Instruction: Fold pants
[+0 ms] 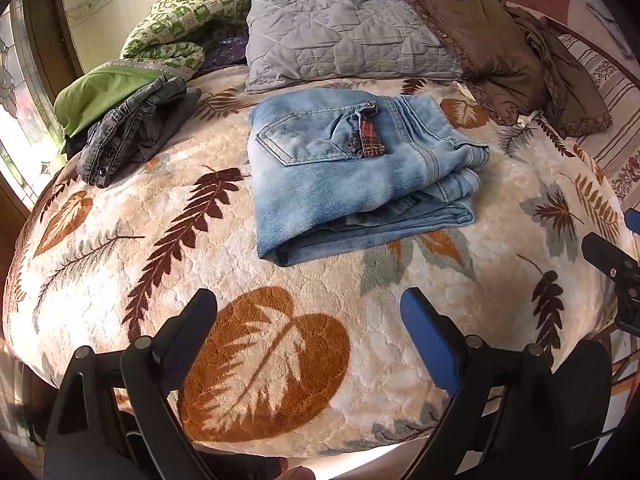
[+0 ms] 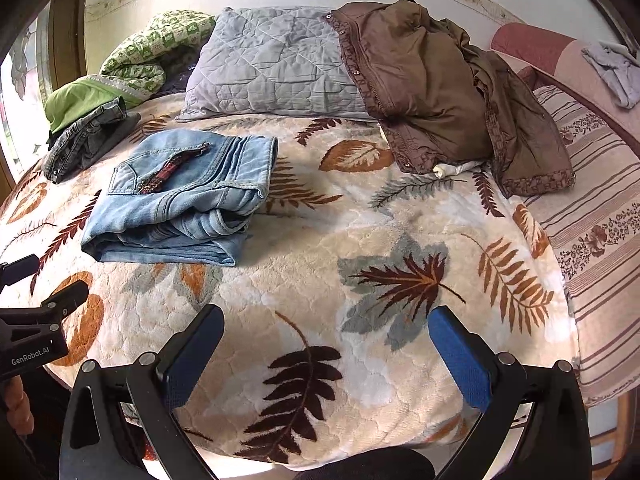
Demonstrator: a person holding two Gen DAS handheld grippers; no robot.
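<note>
I'm holding both the left gripper [image 1: 308, 312] and right gripper [image 2: 326, 328] spread wide, empty; folded jeans [image 1: 356, 172] are lying beyond the fingertips, seemingly untouched.

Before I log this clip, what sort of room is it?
Most likely a bedroom: a bed under a leaf-print blanket, a quilted grey pillow by the wall, and clothes lying about, among them folded jeans and a brown jacket.

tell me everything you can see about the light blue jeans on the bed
The light blue jeans are faded denim, folded into a compact stack of layers on the leaf-print blanket. A back pocket faces up, with a red plaid strip beside it. Folded edges and seams show along the near side. Neither gripper touches them.
</note>
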